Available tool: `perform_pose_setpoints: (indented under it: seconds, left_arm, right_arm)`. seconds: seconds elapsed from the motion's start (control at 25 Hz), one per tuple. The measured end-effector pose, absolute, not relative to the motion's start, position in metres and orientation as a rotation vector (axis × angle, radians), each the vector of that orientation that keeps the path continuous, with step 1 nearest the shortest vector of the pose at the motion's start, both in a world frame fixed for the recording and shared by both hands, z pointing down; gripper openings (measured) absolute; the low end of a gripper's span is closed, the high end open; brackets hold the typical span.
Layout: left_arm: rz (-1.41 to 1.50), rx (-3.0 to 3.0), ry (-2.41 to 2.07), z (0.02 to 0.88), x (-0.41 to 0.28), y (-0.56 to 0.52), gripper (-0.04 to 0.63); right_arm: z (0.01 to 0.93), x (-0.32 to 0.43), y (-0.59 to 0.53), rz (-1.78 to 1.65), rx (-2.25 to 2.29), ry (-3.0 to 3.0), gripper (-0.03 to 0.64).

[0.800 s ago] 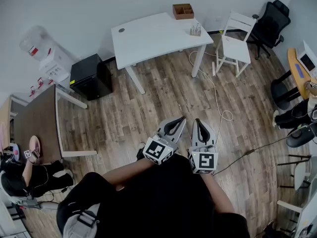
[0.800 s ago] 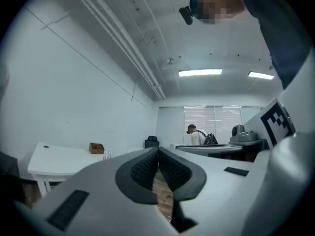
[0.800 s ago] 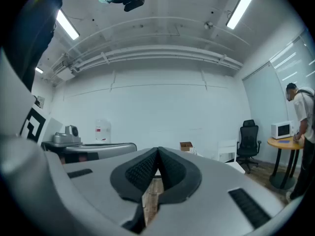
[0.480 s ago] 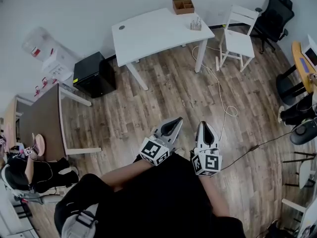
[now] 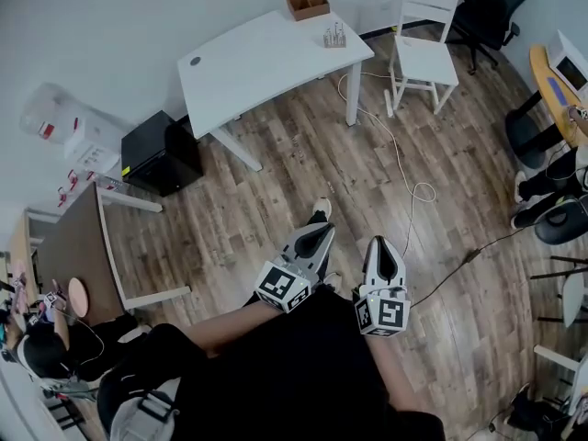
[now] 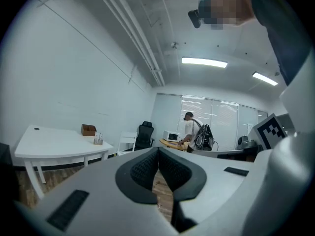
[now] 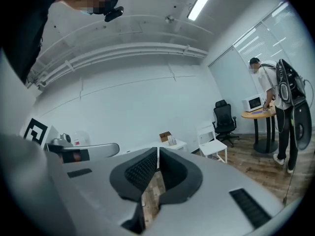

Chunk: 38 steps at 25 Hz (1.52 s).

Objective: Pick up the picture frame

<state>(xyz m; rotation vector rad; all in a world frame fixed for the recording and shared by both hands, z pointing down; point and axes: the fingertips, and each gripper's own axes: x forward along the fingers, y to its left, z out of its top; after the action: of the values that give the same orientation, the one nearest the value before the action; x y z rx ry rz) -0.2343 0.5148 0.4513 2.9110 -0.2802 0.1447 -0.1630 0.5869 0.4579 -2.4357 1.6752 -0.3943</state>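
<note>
**Task Status: Not Started, Frame Not Located**

Progress. Nothing of the pick-up is done. The left gripper [image 5: 319, 235] and the right gripper [image 5: 381, 248] are held side by side at the person's waist, above the wooden floor [image 5: 276, 191], and point nearly level across the room. In each gripper view the ribbed pads meet along one line; both grippers are fully closed and hold nothing.

Position of the task's thing. No picture frame can be identified in any view. It is either out of sight or too small to tell. By judgement, the white table [image 5: 266, 62] is the likeliest place to search. It stands well apart from both grippers. All steps are left: locate, approach, open, grip, lift.

Inventory:
- Grippers: two.
- White table: one, carrying one brown box [image 5: 307, 2] and one small rack [image 5: 334, 36].
- White chair [image 5: 421, 55]: one, just beside the table.
- Black cabinet [image 5: 162, 154]: one.
- Dark table [image 5: 72, 237]: one.
- Loose cable [image 5: 409, 177] on the floor: one.
</note>
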Motion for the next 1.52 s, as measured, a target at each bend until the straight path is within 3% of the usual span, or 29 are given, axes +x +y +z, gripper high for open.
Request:
perform_pose_setpoints:
  seconds: [0.36,0.84,1.52]
  left_arm:
    - [0.120,2.953,-0.356,0.448,-0.143,0.432,0.014]
    - [0.163,2.941,-0.462,0.438,-0.053,0.244,0.014]
    - [0.109,2.880,-0.699,0.433,-0.053,0.095,0.014]
  right_arm:
    - [0.432,-0.097,0.487,-0.220,-2.586,1.899,0.035]
    - [0.426,-0.009,0.302,-0.362,-2.433,1.982,0.035]
    - [0.418,0.031,0.142,-0.365,-2.305,2.105,0.037]
